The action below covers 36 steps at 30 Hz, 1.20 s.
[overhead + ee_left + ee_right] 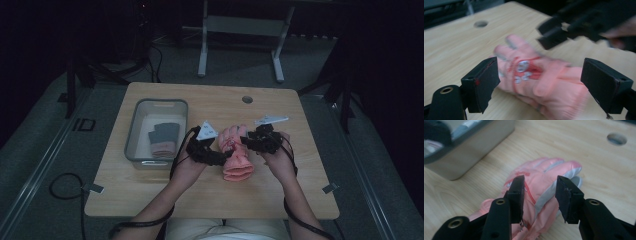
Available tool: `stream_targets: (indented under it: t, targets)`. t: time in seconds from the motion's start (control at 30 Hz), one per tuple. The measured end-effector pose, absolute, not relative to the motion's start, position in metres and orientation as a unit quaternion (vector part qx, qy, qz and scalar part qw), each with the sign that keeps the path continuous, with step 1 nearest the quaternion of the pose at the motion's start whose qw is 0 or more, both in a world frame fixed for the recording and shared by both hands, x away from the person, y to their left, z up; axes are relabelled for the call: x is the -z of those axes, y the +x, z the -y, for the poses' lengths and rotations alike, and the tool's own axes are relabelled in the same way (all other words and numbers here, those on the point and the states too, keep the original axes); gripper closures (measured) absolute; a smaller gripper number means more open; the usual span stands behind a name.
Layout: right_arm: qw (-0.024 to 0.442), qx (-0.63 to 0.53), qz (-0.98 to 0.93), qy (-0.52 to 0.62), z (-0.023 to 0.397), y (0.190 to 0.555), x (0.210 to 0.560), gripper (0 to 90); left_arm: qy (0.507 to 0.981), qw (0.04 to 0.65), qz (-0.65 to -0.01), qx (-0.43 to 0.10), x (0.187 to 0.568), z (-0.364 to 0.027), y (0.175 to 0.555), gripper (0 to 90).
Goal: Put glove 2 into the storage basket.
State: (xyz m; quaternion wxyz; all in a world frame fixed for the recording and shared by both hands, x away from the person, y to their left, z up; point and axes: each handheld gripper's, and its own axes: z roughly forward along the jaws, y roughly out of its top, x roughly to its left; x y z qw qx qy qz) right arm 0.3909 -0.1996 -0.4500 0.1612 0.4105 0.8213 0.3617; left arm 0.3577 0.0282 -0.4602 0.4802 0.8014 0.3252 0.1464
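Left gripper [541,80]: your jaws stand wide apart, one on each side of the pink glove [544,82]; pads clear of it, nothing held.
Right gripper [540,195]: your jaws are part open over the glove's fingers; fabric shows in the gap, pads not pressing on it.
Pink glove: flat on the desk [165,195], between your two grippers and just beneath them; fingers point away from you, cuff toward you.
Tray [131,142]: grey, on the far side of your left gripper, near it; a folded grey and pink glove [163,139] lies inside.
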Motion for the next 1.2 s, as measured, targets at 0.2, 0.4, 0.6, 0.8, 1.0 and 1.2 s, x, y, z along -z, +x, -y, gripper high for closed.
stream_targets:
  t: [0.2, 0.4, 0.6, 0.8, 1.0, 1.2]
  targets:
    - [0.123, -0.357, -0.822, 0.427, 0.205, 0.397, 0.475, 50.6, 0.808, 0.439, -0.383, -0.085, 0.494, -0.022, 0.394, 15.7]
    - [0.073, -0.323, -0.837, 0.437, 0.214, 0.412, 0.502, 40.6, 0.815, 0.4, -0.417, -0.034, 0.52, -0.014, 0.414, 17.4]
    - [0.035, -0.309, -0.85, 0.425, 0.214, 0.423, 0.513, 41.8, 0.799, 0.401, -0.445, 0.047, 0.542, -0.011, 0.426, 27.8]
    - [0.005, -0.315, -0.848, 0.426, 0.216, 0.428, 0.521, 49.3, 0.776, 0.426, -0.454, 0.106, 0.556, -0.015, 0.433, 38.7]
    - [-0.003, -0.332, -0.837, 0.436, 0.216, 0.427, 0.524, 59.2, 0.768, 0.444, -0.447, 0.118, 0.557, -0.016, 0.432, 60.2]
    - [0.018, -0.344, -0.827, 0.444, 0.217, 0.419, 0.521, 65.3, 0.774, 0.442, -0.442, 0.098, 0.545, -0.01, 0.428, 72.0]
